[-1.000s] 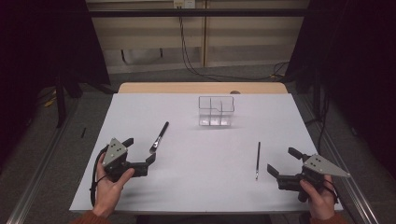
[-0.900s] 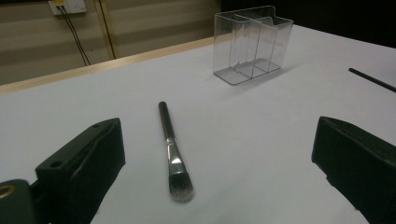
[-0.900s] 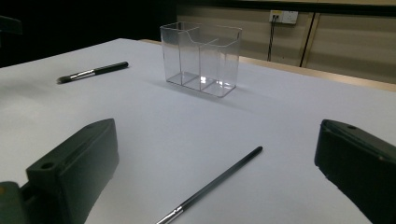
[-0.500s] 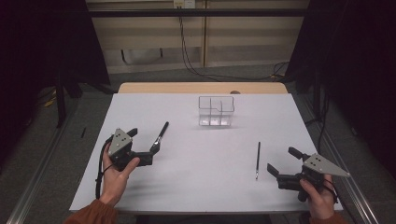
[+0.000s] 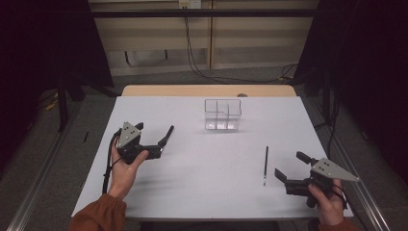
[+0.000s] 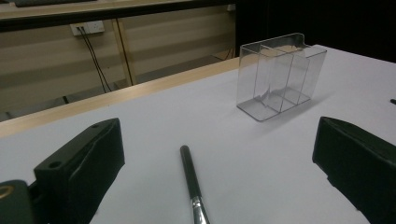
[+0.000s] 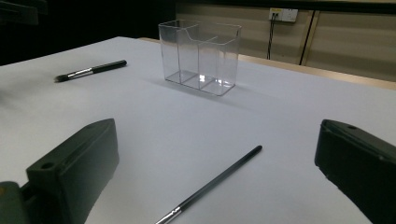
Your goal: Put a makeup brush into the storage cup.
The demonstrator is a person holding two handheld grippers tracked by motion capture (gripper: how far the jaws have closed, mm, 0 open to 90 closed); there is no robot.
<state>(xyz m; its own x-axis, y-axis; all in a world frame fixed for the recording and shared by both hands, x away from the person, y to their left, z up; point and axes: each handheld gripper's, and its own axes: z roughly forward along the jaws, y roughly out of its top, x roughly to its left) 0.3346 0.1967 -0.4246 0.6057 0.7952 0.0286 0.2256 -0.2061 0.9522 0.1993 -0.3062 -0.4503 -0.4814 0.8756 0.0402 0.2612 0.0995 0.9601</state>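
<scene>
- High view: the left hand-held gripper [image 5: 161, 147] sits at the near left of the white tabletop [image 5: 211, 192], its jaws spread wide and pointing toward the far right. The thick makeup brush [image 5: 167, 134] lies just ahead of those jaws, its tip between or touching them; which of the two cannot be told from here. Its long axis runs diagonally, from near left to far right, roughly in line with the gripper. The left hand is far nearer to this brush than the right one.
- High view, right side: the right hand-held gripper [image 5: 288, 169] rests near the front right corner, jaws also wide apart and holding nothing. The thin brush [image 5: 265, 165] lies just to its left, with its long axis running almost straight from near to far.
- High view, count: two brushes, two grippers and one clear organiser [image 5: 222, 114] standing upright toward the far middle, well apart from both brushes.
- Left gripper view: the thick makeup brush [image 6: 190, 181] lies between the two open jaws, handle end away from the camera and ferrule nearer. The clear organiser [image 6: 279, 74] stands beyond to the right, showing three empty compartments.
- Right gripper view: the thin brush [image 7: 215, 183] lies slantwise between the wide jaws; the organiser [image 7: 200, 56] stands farther off, the thick brush [image 7: 91, 70] beyond it to the left.
</scene>
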